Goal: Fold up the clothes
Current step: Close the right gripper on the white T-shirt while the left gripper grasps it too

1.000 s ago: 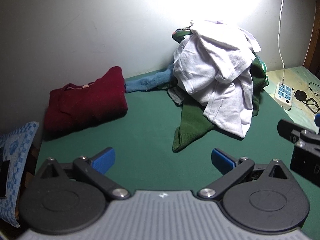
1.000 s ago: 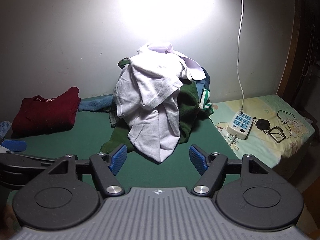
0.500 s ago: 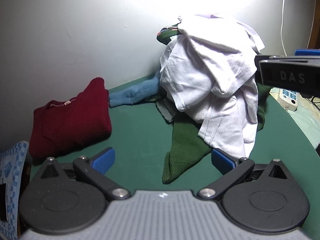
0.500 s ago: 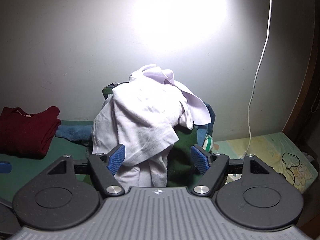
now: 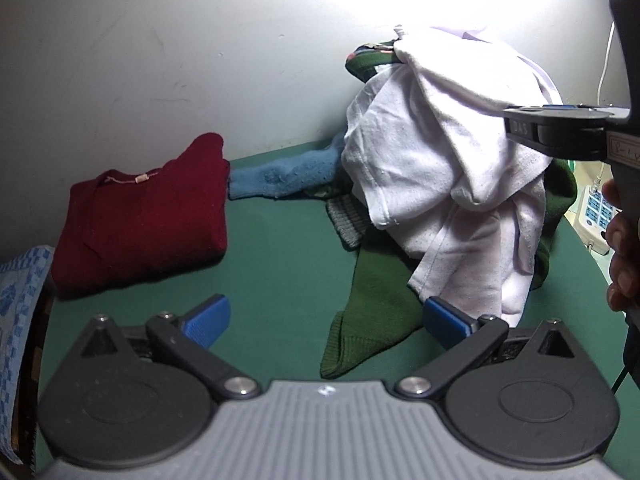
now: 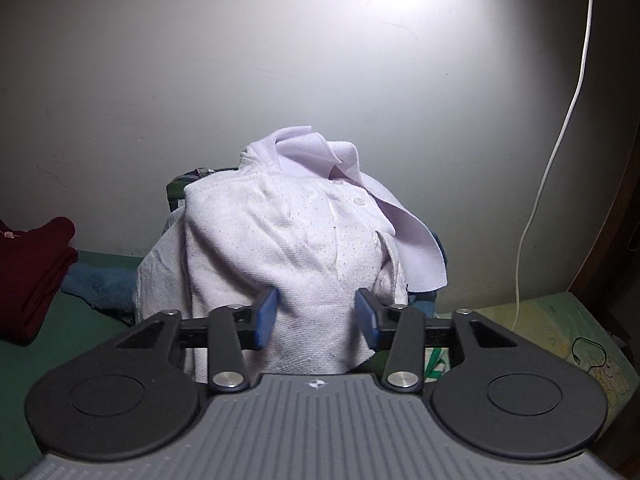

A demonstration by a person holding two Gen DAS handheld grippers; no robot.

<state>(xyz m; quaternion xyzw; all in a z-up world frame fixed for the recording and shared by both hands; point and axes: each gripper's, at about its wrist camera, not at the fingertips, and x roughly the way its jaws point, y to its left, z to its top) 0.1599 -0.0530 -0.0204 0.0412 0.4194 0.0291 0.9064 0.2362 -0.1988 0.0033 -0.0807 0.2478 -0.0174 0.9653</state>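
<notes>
A heap of clothes stands against the wall, topped by a white polo shirt (image 5: 440, 160) (image 6: 304, 240). Under it lie a green garment (image 5: 372, 300) and a blue one (image 5: 280, 172). A folded dark red sweater (image 5: 148, 208) (image 6: 32, 272) rests at the left. My right gripper (image 6: 317, 316) is pushed into the front of the white shirt, its jaws partly closed with cloth between the blue pads. Its side shows in the left wrist view (image 5: 520, 124), held by a hand (image 5: 620, 240). My left gripper (image 5: 326, 318) is open and holds nothing, low over the green table (image 5: 280, 260).
A white power strip (image 5: 596, 208) lies right of the heap on a patterned sheet (image 6: 560, 340). A white cable (image 6: 560, 140) hangs down the wall. A blue-checked cloth (image 5: 20, 292) hangs at the table's left edge. The wall is close behind the heap.
My right gripper has risen and pushed forward into the white shirt, and its jaws have narrowed around the cloth. The left gripper has edged closer to the heap, still open.
</notes>
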